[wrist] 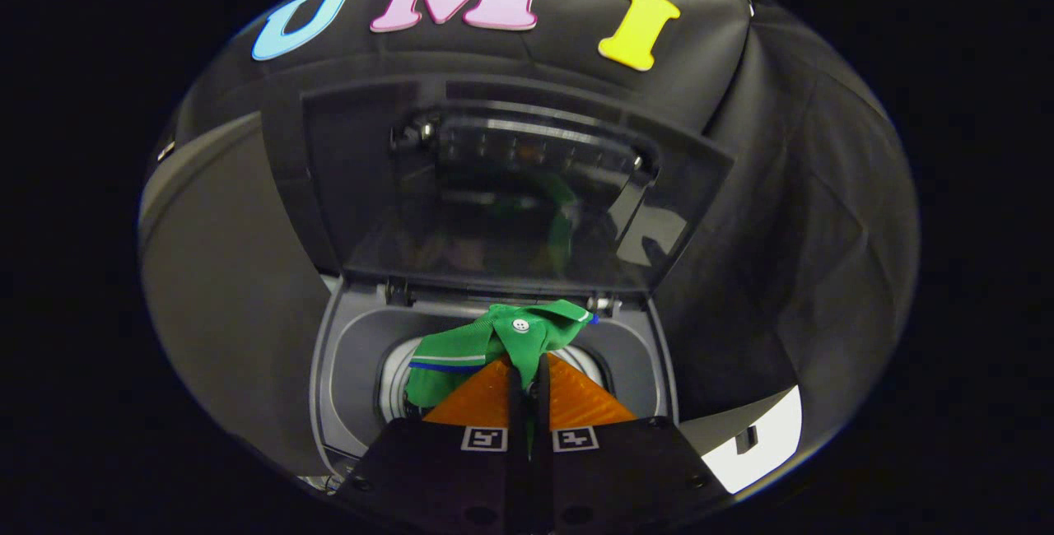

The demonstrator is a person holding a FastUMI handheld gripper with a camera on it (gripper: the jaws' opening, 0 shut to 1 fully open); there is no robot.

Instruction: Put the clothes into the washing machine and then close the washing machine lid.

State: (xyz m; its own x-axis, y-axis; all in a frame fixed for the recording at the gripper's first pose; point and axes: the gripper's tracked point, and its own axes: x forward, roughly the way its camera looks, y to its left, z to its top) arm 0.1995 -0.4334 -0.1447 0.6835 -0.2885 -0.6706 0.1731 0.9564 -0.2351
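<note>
hand-held gripper (527, 370) hides green garment's (502, 339) lower folds

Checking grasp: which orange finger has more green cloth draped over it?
The left finger: the green garment, pinched in the gripper above the washer's drum opening, hangs down its outer side; the right finger is mostly bare.

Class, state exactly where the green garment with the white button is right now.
The green garment with the white button is pinched between the orange claw fingers, hanging over the grey washing machine's open drum, below its raised dark lid.
</note>
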